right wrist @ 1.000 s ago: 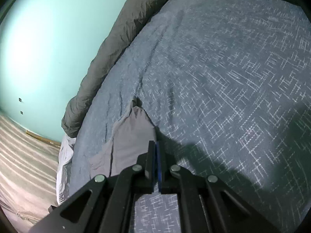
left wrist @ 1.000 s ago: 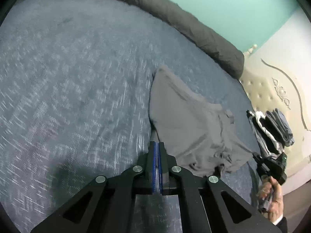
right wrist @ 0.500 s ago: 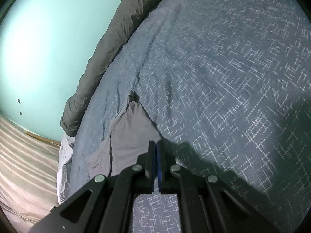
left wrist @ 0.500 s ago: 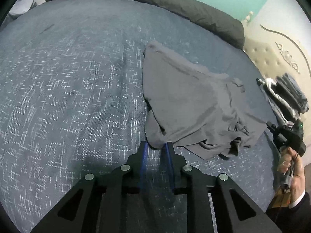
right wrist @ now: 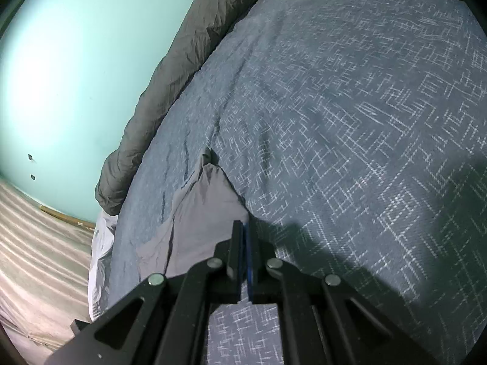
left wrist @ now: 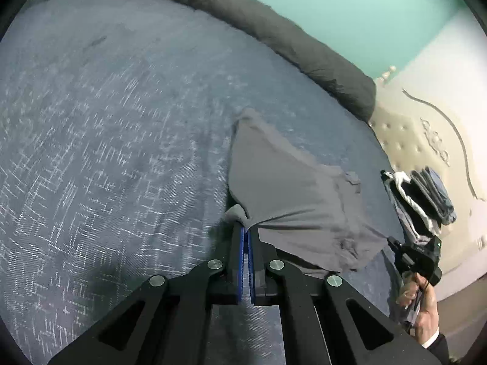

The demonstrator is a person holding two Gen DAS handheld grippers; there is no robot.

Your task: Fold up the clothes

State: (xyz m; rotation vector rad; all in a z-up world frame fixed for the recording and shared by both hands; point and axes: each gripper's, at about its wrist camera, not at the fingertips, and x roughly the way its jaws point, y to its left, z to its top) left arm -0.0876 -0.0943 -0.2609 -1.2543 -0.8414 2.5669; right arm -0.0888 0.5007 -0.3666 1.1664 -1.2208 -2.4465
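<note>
A grey garment [left wrist: 292, 191] lies partly on the blue patterned bed cover [left wrist: 106, 152], its near edge lifted and stretched between my two grippers. My left gripper [left wrist: 245, 231] is shut on a bunched corner of the garment. My right gripper [right wrist: 245, 228] is shut on another edge of the same garment [right wrist: 201, 213]; it also shows at the right of the left wrist view [left wrist: 392, 243], pulling the cloth taut. The garment's far corner rests on the cover.
A dark grey rolled duvet [left wrist: 274, 33] runs along the far side of the bed by the teal wall. A stack of folded clothes [left wrist: 423, 200] sits near the cream headboard [left wrist: 426, 140]. The bed edge and wooden floor [right wrist: 36, 243] lie left in the right wrist view.
My left gripper was open at the garment's edge half a second ago; now it is shut on the corner and has lifted it. The right gripper stays shut on the garment.
</note>
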